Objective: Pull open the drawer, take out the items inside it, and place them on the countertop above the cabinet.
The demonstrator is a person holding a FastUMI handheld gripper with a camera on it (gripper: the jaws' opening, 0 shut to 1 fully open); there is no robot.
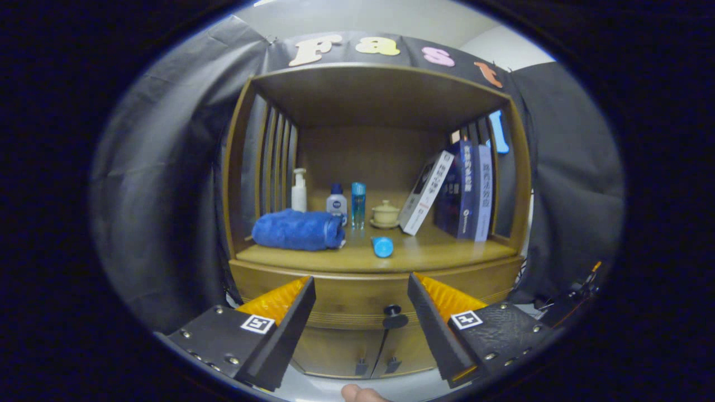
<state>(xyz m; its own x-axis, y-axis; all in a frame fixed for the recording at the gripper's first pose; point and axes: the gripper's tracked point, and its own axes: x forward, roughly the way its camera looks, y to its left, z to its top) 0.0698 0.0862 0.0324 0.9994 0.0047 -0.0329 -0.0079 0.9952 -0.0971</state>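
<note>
A wooden cabinet stands ahead with its drawer [357,304] closed under the countertop [447,251]. The drawer's dark round knob [394,317] sits between my fingers, closer to the right one. My gripper [360,290] is open, a short way in front of the drawer, holding nothing. On the countertop lies a small blue cylinder [382,246] on its side, near the front edge. The drawer's inside is hidden.
On the countertop are a rolled blue towel [299,230], a pump bottle [299,191], two small bottles [346,204], a lidded cup [385,214] and leaning books [455,192]. Two lower doors with small handles [377,365] sit below the drawer. A fingertip [357,393] shows at the bottom.
</note>
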